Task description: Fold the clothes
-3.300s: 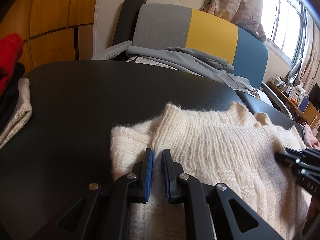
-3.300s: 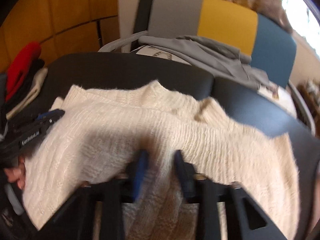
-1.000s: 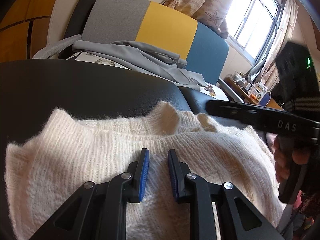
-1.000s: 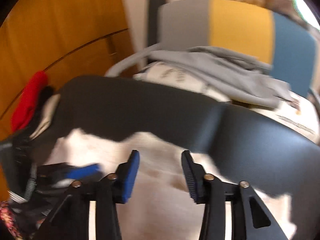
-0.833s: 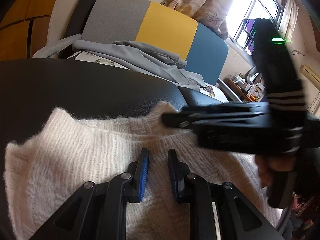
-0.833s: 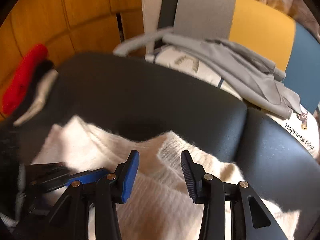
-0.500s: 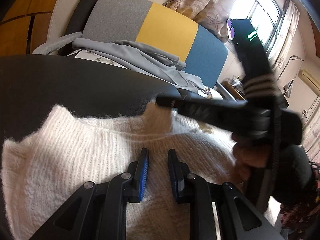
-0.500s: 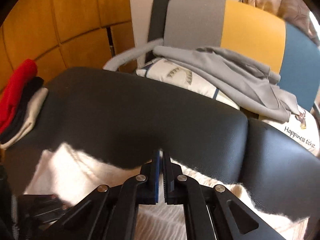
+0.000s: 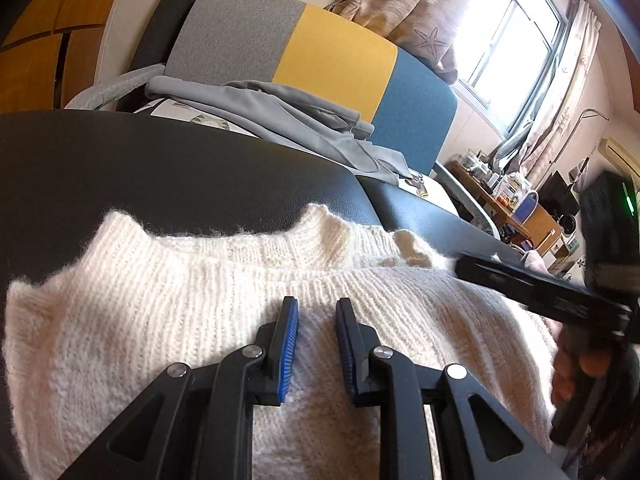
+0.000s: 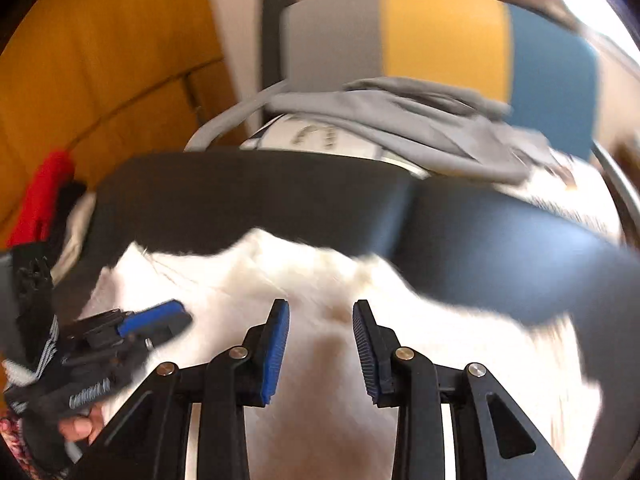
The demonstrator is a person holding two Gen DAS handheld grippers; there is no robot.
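Note:
A cream knitted sweater (image 9: 200,300) lies folded on the black padded table (image 9: 160,160), neckline toward the far edge. My left gripper (image 9: 316,320) is open and empty, its fingers low over the sweater's middle. My right gripper (image 10: 320,320) is open and empty above the sweater (image 10: 320,280); that view is blurred. The right gripper's body (image 9: 540,292) shows at the right of the left wrist view, over the sweater's right side. The left gripper (image 10: 156,316) shows at the lower left of the right wrist view.
A grey, yellow and blue chair (image 9: 340,52) with a grey garment (image 9: 280,100) draped on it stands behind the table. Folded red, black and beige clothes (image 10: 44,196) are stacked at the table's left. A cluttered desk (image 9: 520,208) stands far right.
My right gripper was shut at the sweater's collar half a second ago; now it is open and has drawn back to the right. The left gripper has stayed over the sweater.

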